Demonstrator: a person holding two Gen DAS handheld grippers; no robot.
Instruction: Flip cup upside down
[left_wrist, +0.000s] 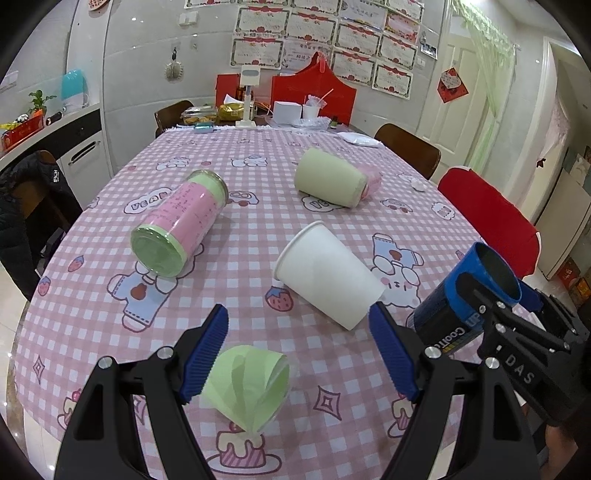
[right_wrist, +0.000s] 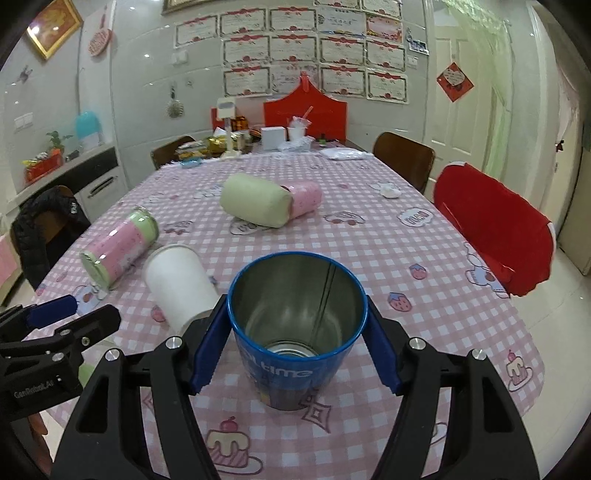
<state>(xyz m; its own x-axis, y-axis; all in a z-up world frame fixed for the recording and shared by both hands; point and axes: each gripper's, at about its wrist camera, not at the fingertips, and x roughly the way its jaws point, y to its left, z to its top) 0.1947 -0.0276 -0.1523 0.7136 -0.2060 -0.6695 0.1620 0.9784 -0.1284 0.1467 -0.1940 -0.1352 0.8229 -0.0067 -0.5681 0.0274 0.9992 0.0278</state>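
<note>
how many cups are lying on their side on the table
4: white paper cup at the middle, pink-and-green cup on the left, pale green cup farther back, and a pink cup partly hidden behind it.

Right claw (left_wrist: 509, 299) partly hides blue cup (left_wrist: 458, 314).

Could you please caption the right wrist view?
Right gripper clamps a blue metal cup, mouth up, over the pink checked tablecloth.

I see a pink-checked cartoon tablecloth (right_wrist: 369, 236) over the table; behind it, framed certificates (right_wrist: 295, 55) cover the grey tiled wall, with a white panelled door (right_wrist: 458, 96) to their right.
</note>
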